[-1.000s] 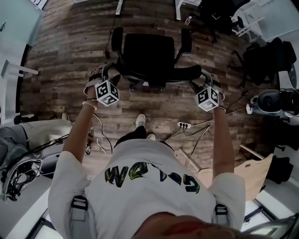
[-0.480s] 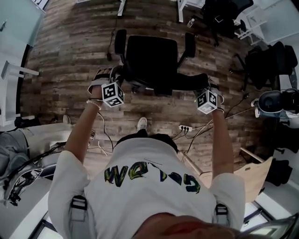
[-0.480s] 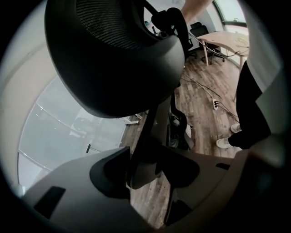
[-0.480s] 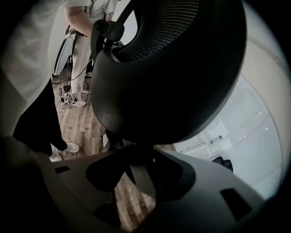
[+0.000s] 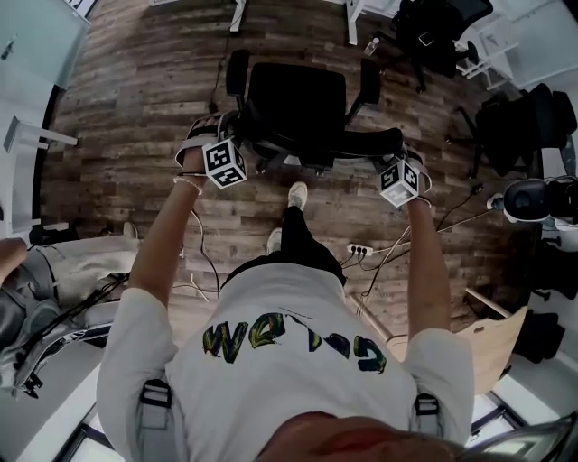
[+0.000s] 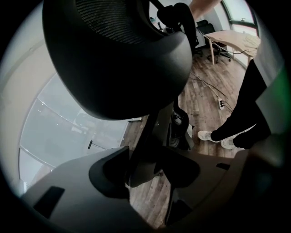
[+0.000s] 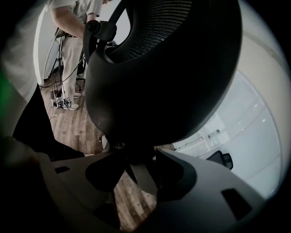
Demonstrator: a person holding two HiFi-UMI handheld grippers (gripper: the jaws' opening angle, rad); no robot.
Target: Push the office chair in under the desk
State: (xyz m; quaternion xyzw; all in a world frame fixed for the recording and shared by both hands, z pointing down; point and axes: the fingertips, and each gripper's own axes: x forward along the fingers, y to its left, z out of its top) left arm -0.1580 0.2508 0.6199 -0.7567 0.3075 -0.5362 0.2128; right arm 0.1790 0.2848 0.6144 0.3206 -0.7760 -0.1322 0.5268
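The office chair (image 5: 298, 104) is seen on the wooden floor (image 5: 135, 99) straight ahead of the person, with its backrest (image 5: 361, 143) turned toward the person and its seat facing away, toward white furniture legs (image 5: 237, 13) at the far edge of the head view. The left tongs (image 5: 228, 144) are held at the left end of the backrest and the right tongs (image 5: 396, 164) at its right end, both arms being stretched forward. In the left gripper view a dark strut under the mesh backrest is clamped between the jaws; in the right gripper view a similar strut is likewise clamped. One white shoe (image 5: 297, 194) is placed forward, just behind the chair. A power strip (image 5: 358, 244) with cables is lying on the floor near the person's right side.
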